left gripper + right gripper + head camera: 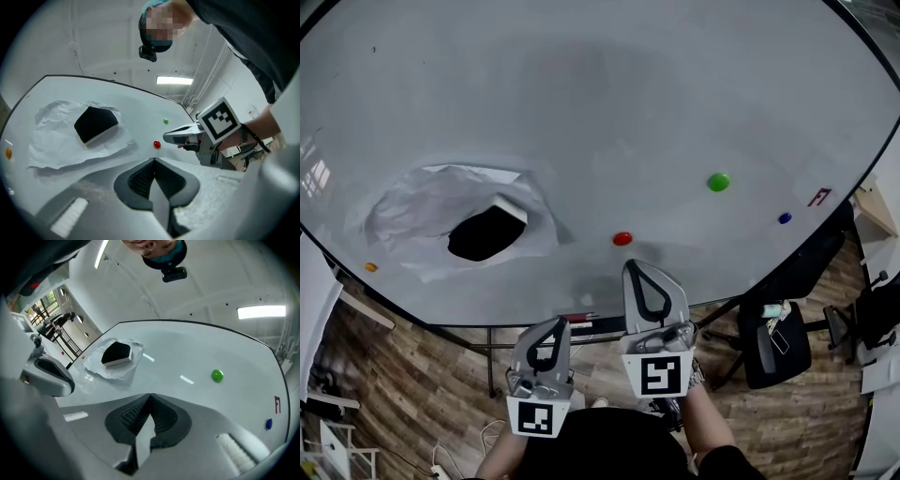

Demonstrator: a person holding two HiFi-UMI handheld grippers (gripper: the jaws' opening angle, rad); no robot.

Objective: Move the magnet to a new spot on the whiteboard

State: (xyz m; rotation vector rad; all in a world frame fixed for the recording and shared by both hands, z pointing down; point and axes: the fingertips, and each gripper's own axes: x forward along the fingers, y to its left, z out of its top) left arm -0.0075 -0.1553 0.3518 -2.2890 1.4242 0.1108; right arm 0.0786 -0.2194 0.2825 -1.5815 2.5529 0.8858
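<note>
1. The red magnet (622,238) sits on the whiteboard (609,103), low and near the middle.
2. My right gripper (636,266) has its jaws pressed together on nothing, its tip just below the red magnet, apart from it.
3. My left gripper (559,322) is closed and empty too, lower and to the left.
4. A green magnet (718,182) sits further right; a black eraser (486,233) lies on crumpled paper (417,208) to the left.

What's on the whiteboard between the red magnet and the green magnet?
Nothing. The head view shows only bare whiteboard on the stretch from the red magnet to the green magnet.
</note>
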